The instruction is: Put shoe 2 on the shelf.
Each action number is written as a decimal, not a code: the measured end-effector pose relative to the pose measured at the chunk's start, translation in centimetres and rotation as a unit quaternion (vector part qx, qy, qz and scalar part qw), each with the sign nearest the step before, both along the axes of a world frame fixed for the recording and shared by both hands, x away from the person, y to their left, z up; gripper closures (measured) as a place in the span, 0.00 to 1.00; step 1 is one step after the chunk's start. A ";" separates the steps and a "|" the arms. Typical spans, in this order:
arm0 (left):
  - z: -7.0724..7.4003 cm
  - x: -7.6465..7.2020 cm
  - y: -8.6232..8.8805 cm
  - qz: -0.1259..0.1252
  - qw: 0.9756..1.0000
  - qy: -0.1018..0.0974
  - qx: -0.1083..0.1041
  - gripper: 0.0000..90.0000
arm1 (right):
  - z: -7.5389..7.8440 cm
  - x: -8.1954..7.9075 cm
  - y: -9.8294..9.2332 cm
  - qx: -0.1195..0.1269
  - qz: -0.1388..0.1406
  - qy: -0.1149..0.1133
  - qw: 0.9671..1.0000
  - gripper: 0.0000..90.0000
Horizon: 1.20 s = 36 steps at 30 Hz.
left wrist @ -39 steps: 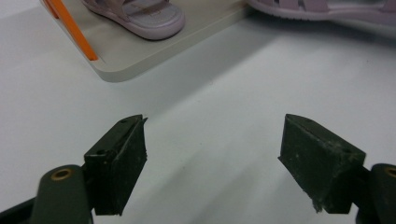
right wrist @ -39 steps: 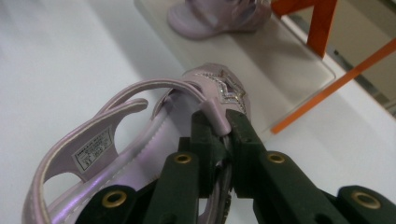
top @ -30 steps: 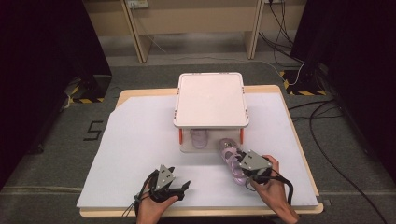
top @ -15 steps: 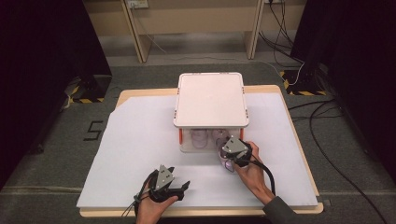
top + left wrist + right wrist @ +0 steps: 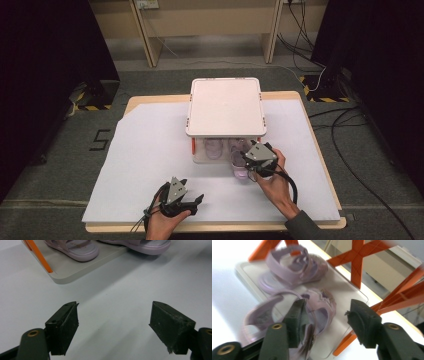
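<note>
A white two-level rack (image 5: pixel 225 105) with orange struts (image 5: pixel 357 262) stands mid-table. One lilac sandal (image 5: pixel 214 148) lies on its lower plate (image 5: pixel 337 287). A second lilac sandal (image 5: pixel 239 167) lies beside it, toe on the plate and heel sticking out over the table. My right gripper (image 5: pixel 247 161) hovers at that heel. Its jaws have just been opening: in the right gripper view the sandal (image 5: pixel 312 305) lies below and between them, and the pads do not press it. My left gripper (image 5: pixel 196 204) rests open and empty near the front edge.
White paper (image 5: pixel 150 150) covers the wooden table. The rack's top shelf overhangs the lower plate. In the left gripper view an orange strut (image 5: pixel 38 255) marks the plate's corner (image 5: pixel 67 275). Cables trail on the floor at the right.
My right gripper carried the second sandal from the front right up to the rack, set its toe on the lower plate, and its jaws came apart. The left gripper stayed still.
</note>
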State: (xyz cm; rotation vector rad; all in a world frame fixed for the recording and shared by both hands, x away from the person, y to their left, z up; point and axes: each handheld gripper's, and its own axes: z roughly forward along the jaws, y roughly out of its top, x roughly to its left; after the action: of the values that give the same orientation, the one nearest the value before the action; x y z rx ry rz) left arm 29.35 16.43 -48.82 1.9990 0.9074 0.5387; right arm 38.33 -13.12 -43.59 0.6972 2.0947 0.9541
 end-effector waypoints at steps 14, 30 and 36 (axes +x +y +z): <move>0.0 0.0 -0.1 -0.002 1.000 0.001 0.000 0.25 | -3.1 -3.9 -2.6 0.072 0.039 0.114 0.990 0.27; -0.1 0.0 -0.2 -0.003 1.000 0.003 0.004 0.25 | -4.5 -1.8 -1.6 0.028 0.045 0.102 0.993 0.60; -0.3 0.2 -0.2 -0.002 1.000 0.006 0.004 0.25 | -4.6 -0.2 -1.4 0.024 0.048 0.097 0.994 0.64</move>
State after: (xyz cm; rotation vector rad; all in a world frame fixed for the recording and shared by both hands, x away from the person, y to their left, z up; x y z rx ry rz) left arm 29.52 16.25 -49.09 2.0136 0.9100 0.5290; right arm 38.11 -14.56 -48.18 0.7453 2.2997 1.0282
